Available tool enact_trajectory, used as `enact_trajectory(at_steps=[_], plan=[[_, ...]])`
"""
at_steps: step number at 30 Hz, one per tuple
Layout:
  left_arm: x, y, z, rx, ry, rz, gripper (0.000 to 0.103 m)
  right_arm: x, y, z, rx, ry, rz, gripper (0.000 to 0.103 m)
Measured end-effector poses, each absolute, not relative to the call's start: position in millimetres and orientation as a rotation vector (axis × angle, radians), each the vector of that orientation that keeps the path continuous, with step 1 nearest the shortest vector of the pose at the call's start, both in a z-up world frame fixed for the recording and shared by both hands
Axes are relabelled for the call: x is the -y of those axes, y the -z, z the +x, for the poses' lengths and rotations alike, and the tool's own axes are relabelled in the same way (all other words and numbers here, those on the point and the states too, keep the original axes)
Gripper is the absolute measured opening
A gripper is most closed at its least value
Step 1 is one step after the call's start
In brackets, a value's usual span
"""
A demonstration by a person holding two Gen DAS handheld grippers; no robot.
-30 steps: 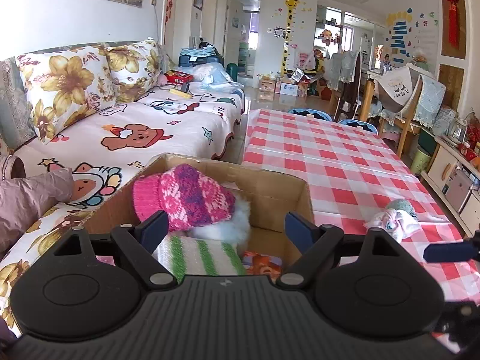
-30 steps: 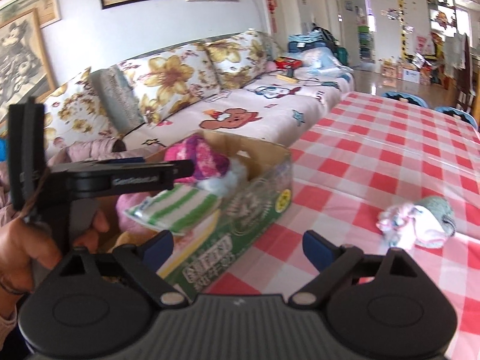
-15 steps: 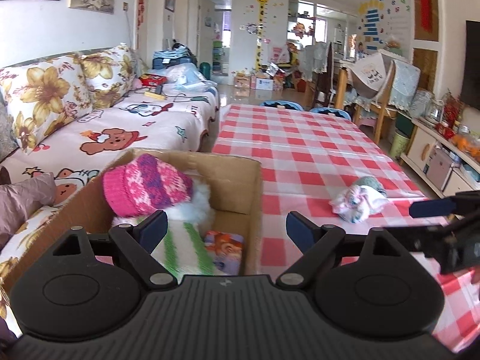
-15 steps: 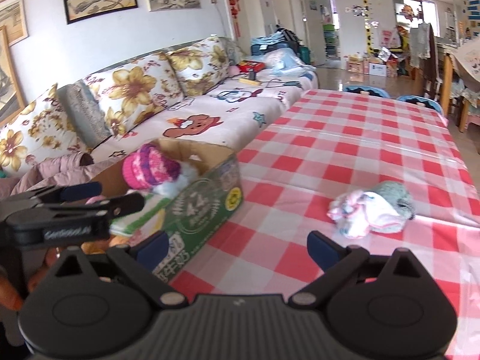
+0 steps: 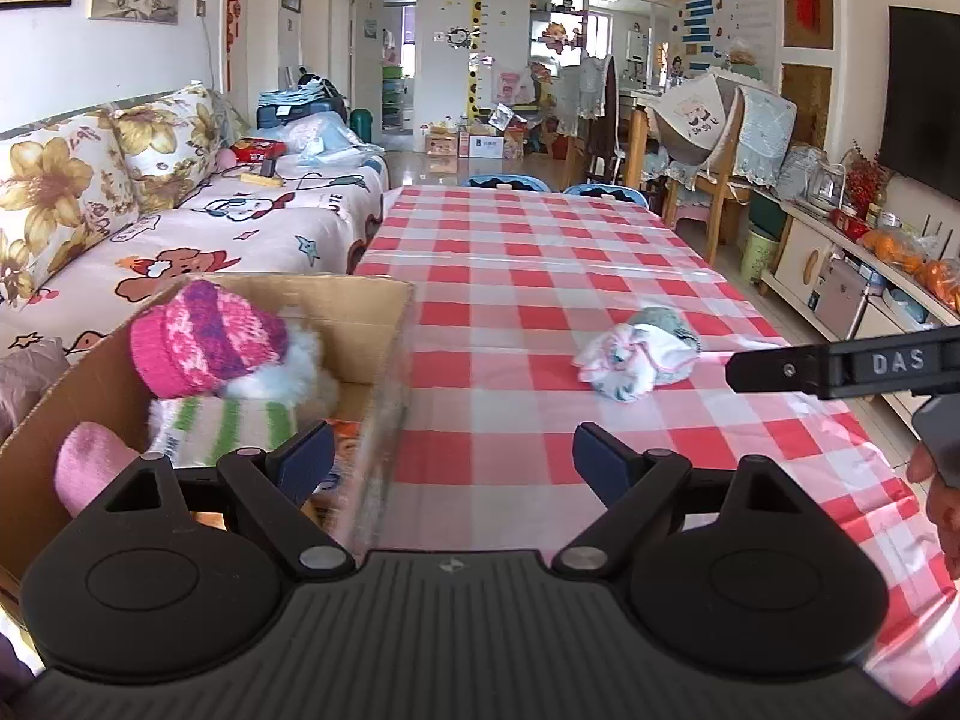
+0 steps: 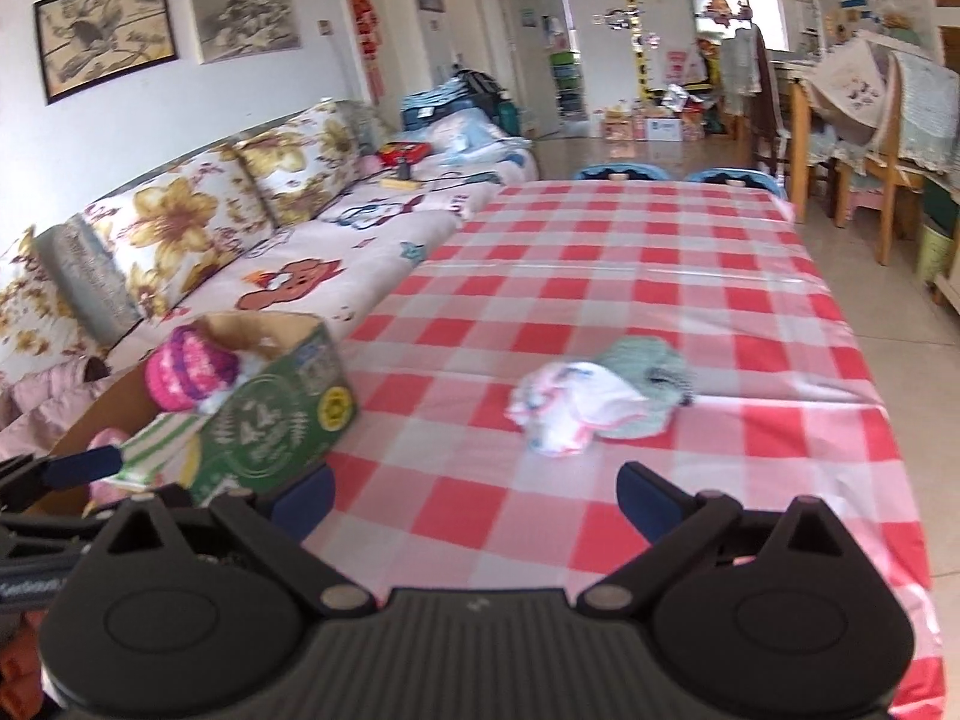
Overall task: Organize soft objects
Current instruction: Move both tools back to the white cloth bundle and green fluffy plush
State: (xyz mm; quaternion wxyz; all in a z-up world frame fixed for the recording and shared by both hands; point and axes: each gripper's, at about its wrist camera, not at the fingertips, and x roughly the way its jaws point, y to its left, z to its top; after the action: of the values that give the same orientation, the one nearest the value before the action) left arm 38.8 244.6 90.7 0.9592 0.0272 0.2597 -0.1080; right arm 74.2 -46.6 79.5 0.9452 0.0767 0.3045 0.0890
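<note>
The left tongs [image 5: 453, 459] are wide open and hold nothing. The right tongs [image 6: 477, 501] are wide open too; they have just been opening more, and nothing is between them.

A cardboard box [image 5: 366, 330] sits on the counter [image 5: 540, 276], which has a red and white check cloth. From the left tongs the box is in front and to the left, with its corner just before the left finger. From the right tongs it is off to the left. In the box lie a pink knit hat [image 5: 204, 339], something white and fluffy [image 5: 288, 381], a green and white striped cloth [image 5: 228, 426] and a pink soft thing [image 5: 90, 468].

A small pile of clothes [image 6: 600, 405], white, pink and grey-green, lies on the counter. It is straight ahead of the right tongs and not touching them. From the left tongs it is ahead and to the right, well apart from the box.

A sofa [image 5: 210, 228] stands past the box on the left.
</note>
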Motion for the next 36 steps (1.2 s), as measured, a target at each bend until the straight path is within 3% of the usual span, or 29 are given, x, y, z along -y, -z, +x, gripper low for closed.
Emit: enact_trajectory(at_steps=[18,36], plan=[[-148.8,-70.5,32.1,-0.541,0.296,0.145,0.103,135.5,-53.1,63.9,-0.592,0.005,0.3,0.102],[-83.3,-16.6,163.7,-0.51,0.379,0.253,0.103,175.1,-26.2,140.1,-0.546,0.025,0.447,0.102]])
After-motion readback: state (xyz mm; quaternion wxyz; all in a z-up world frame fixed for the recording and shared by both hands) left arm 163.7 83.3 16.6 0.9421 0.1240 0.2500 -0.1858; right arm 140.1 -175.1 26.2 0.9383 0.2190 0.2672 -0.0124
